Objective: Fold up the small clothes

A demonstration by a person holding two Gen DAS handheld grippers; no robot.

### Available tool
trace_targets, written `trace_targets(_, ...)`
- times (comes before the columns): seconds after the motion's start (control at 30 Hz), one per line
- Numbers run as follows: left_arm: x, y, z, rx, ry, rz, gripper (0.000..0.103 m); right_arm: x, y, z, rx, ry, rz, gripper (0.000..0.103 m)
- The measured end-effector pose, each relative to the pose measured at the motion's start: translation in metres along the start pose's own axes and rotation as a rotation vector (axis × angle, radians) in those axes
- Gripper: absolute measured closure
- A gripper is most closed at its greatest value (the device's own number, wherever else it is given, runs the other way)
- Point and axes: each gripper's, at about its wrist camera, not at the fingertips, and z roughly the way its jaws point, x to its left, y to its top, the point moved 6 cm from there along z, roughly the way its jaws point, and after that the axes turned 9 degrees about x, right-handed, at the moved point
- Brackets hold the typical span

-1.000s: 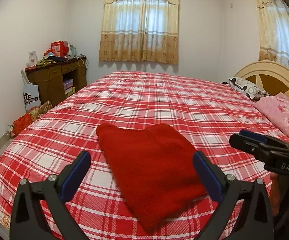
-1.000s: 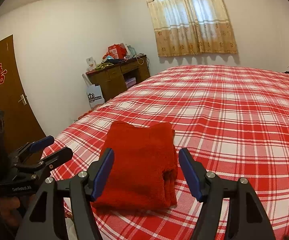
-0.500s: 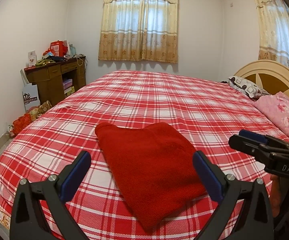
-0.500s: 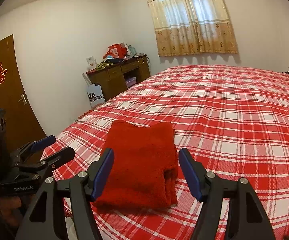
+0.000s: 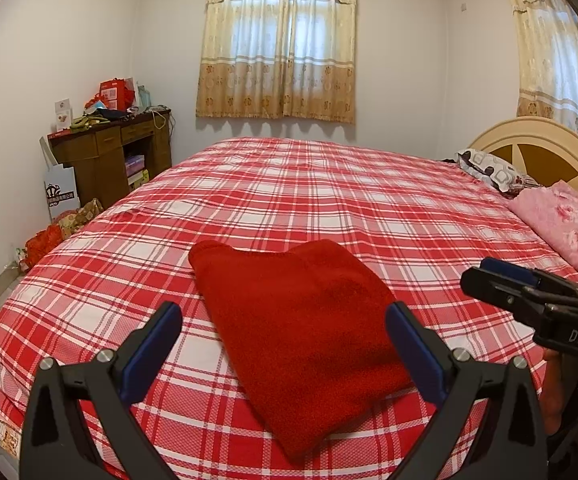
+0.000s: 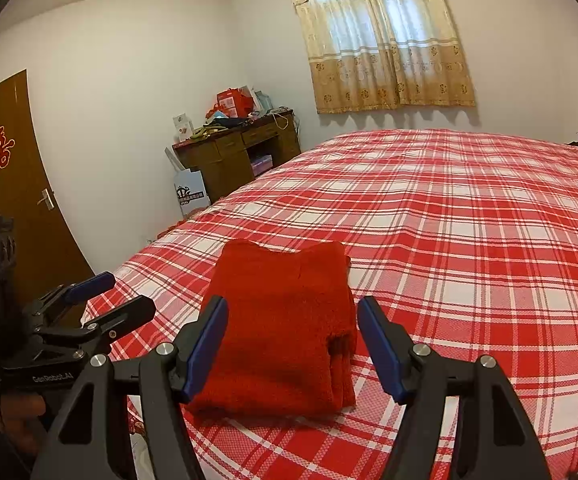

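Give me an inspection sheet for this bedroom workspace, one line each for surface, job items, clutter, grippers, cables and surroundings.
Surface: bed with red plaid sheet, smooth apart from slight wrinkles.
Job's things: one red garment, folded into a compact stack, lying flat near the bed's near edge; layered edges show in the right wrist view.
Clutter: floral pillow and pink bedding by the headboard.
Grippers: left gripper open, holding nothing; right gripper open, holding nothing; both hover over the garment.
Cables: a cord hangs at the desk front.
Surroundings: cluttered wooden desk, curtains, brown door, bags on the floor.
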Motion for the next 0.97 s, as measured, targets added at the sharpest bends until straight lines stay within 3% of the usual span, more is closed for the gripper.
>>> trace_targets(0.3,0.0005,-0.0010,0.0008,0.012,-0.015,0.009,0.000,-0.0006,0.0010,-0.0069,-0.034,-0.006,0.003,0.035)
trace_targets(0.97,0.0079,0.0042,-0.0008,-0.018,0.036,0.007,0.000,0.0032,-0.0027,-0.0047,-0.028,0.002,-0.007,0.035)
